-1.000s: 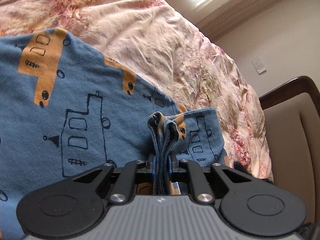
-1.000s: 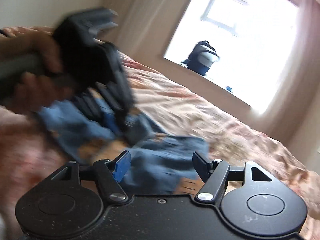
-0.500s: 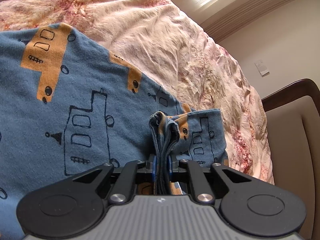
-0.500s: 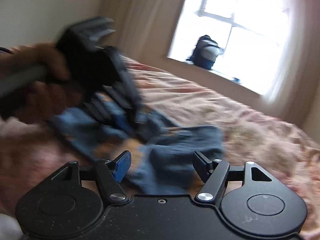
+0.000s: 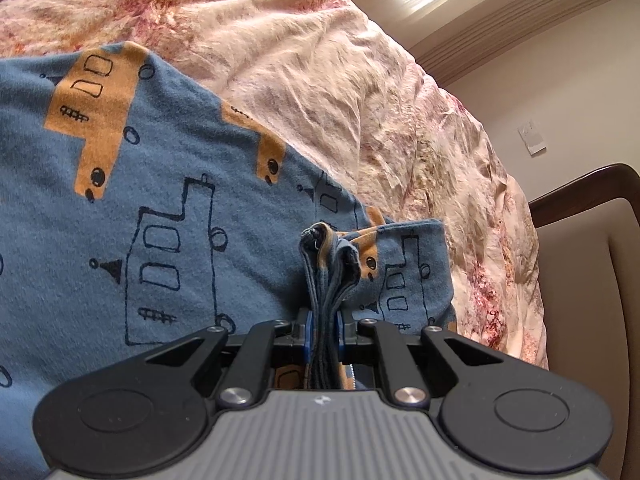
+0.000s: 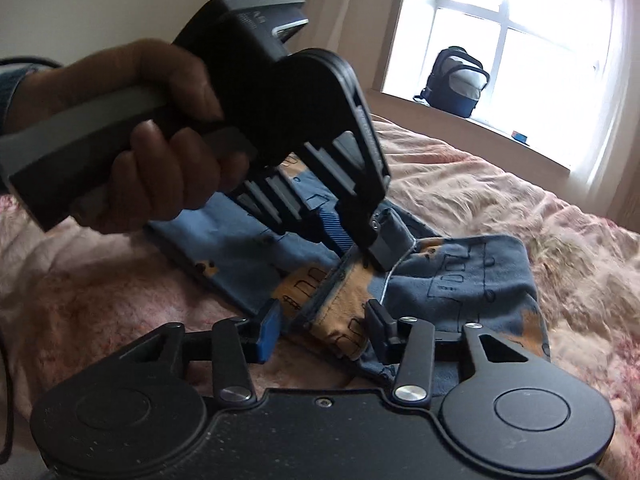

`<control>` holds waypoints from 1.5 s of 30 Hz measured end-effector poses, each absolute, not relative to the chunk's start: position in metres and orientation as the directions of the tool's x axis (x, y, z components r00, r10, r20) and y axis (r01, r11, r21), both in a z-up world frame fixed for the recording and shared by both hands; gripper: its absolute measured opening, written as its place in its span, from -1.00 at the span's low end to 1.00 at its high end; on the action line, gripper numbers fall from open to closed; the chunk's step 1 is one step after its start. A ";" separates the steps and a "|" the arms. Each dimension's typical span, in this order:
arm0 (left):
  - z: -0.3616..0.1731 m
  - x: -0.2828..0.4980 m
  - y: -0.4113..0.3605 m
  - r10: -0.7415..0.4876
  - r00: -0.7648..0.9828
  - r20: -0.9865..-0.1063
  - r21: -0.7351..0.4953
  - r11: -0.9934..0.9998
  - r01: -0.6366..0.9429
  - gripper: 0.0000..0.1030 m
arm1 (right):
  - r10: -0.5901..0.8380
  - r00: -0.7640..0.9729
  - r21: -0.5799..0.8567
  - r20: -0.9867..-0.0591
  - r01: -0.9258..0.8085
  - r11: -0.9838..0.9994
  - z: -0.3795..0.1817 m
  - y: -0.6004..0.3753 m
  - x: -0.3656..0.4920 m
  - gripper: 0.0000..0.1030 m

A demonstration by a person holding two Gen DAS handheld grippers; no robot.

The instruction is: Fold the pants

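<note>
Blue pants [image 5: 160,208] with orange and outlined truck prints lie spread on a pink bedspread [image 5: 320,72]. My left gripper [image 5: 323,320] is shut on a bunched stack of the pants' edges, which stick up between its pads. The right wrist view shows that left gripper [image 6: 374,248], held by a hand [image 6: 160,128], pinching the cloth and lifting it slightly. Just below it, my right gripper [image 6: 323,322] has its jaws closing around a folded edge of the pants [image 6: 460,276]. The cloth sits between the fingers, and a gap remains at the blue left pad [image 6: 269,328].
The rumpled bedspread [image 6: 500,200] covers the whole bed. A brown-framed padded headboard or chair [image 5: 584,264] stands at the right in the left wrist view. A backpack [image 6: 456,80] rests on the windowsill behind the bed.
My right gripper has come closer to the pants' edge under the left gripper, and its jaws have narrowed around the cloth. The left gripper has kept still, holding its bunch.
</note>
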State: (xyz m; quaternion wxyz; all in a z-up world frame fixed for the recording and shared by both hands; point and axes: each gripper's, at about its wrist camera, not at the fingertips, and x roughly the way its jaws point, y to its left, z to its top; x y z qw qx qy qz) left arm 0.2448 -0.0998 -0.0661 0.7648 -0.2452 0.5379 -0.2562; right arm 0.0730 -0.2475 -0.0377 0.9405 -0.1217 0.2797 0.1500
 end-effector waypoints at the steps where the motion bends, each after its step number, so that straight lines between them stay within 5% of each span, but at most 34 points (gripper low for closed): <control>1: -0.066 0.245 -0.099 -0.657 0.289 -0.697 -0.652 0.748 0.128 -0.76 | 0.210 0.800 -0.146 -0.562 -0.346 0.927 -0.038 -0.248 0.073 -0.19; 13: -0.063 0.243 -0.102 -0.645 0.294 -0.705 -0.634 0.759 0.144 -0.76 | 0.228 0.801 -0.137 -0.553 -0.357 0.924 -0.036 -0.249 0.071 -0.62; 29: -0.036 0.245 -0.055 -0.686 0.289 -0.668 -0.675 0.722 0.153 -0.79 | 0.283 0.793 -0.171 -0.540 -0.433 0.885 -0.019 -0.226 0.070 -0.63; 40: -0.021 0.244 0.033 -0.558 0.360 -0.748 -0.570 0.818 0.084 -0.78 | 0.475 0.686 -0.147 -0.552 -0.640 0.754 -0.016 -0.155 0.086 -0.74; 45: -0.042 0.237 0.045 -0.561 0.395 -0.727 -0.580 0.811 0.084 -0.61 | 0.489 0.659 -0.103 -0.572 -0.649 0.754 -0.021 -0.148 0.090 -0.70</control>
